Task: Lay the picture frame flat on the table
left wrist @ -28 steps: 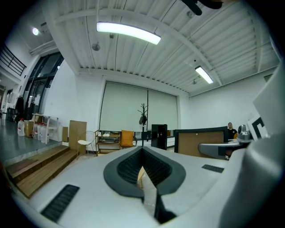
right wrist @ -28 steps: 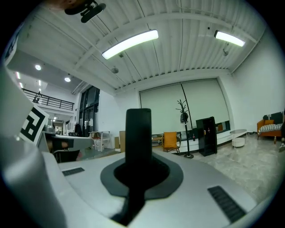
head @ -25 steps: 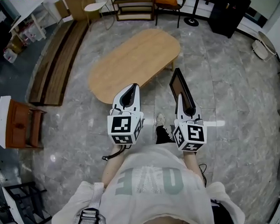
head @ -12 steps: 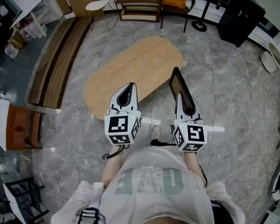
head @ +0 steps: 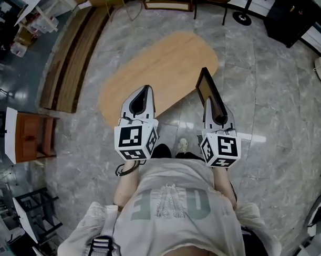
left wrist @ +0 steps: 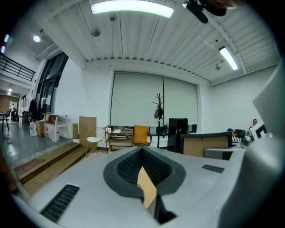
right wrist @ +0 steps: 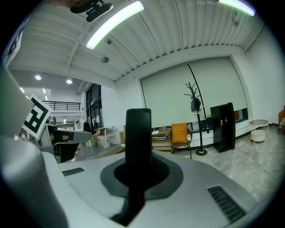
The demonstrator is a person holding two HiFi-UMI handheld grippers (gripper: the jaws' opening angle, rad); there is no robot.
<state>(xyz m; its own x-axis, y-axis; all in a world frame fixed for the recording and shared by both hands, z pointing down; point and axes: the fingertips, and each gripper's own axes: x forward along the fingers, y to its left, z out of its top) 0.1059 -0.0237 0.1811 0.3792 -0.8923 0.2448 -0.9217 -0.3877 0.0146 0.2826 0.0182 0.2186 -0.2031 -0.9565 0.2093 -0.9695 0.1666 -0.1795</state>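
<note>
Picture frame stands upright, clamped in the right tool, just right of the bench; left tool is closed, empty. Best to carry it over the bench, then tilt slowly.

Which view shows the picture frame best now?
The head view: the picture frame shows its brown face, clamped upright in the right gripper. The right gripper view sees only its dark edge; the left gripper view gives no clear look.

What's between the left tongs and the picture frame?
Nothing hangs there. In the head view, the gap between the left tongs and the picture frame shows only the wooden table edge and grey floor underneath.
</note>
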